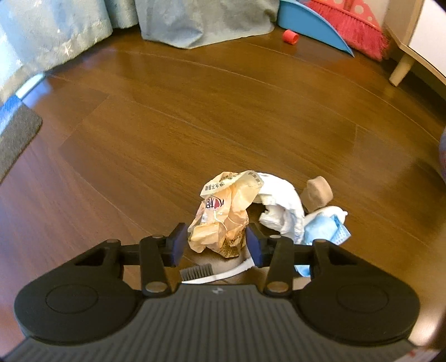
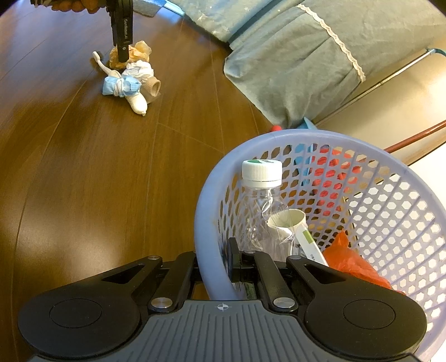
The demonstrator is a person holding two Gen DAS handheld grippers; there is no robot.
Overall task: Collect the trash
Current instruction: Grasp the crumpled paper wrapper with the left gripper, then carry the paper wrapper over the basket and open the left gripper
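Note:
A small trash pile lies on the wooden floor: a crumpled yellowish wrapper (image 1: 220,220), a white tissue wad (image 1: 281,206), a blue face mask (image 1: 326,229), a beige roll (image 1: 319,192) and a toothbrush (image 1: 206,273). My left gripper (image 1: 216,243) is open, and its pads straddle the lower part of the wrapper. In the right wrist view the same pile (image 2: 131,78) is far off, with the left gripper (image 2: 122,57) down on it. My right gripper (image 2: 214,264) is shut on the near rim of a lavender mesh basket (image 2: 390,172).
The basket holds a clear plastic bottle (image 2: 259,200), a paper tube (image 2: 287,222), a small box and an orange bag (image 2: 351,261). A blue dustpan (image 1: 315,25), red broom (image 1: 354,25) and red cap (image 1: 290,36) are at the back. Blue-green fabric (image 2: 292,55) hangs beside the basket.

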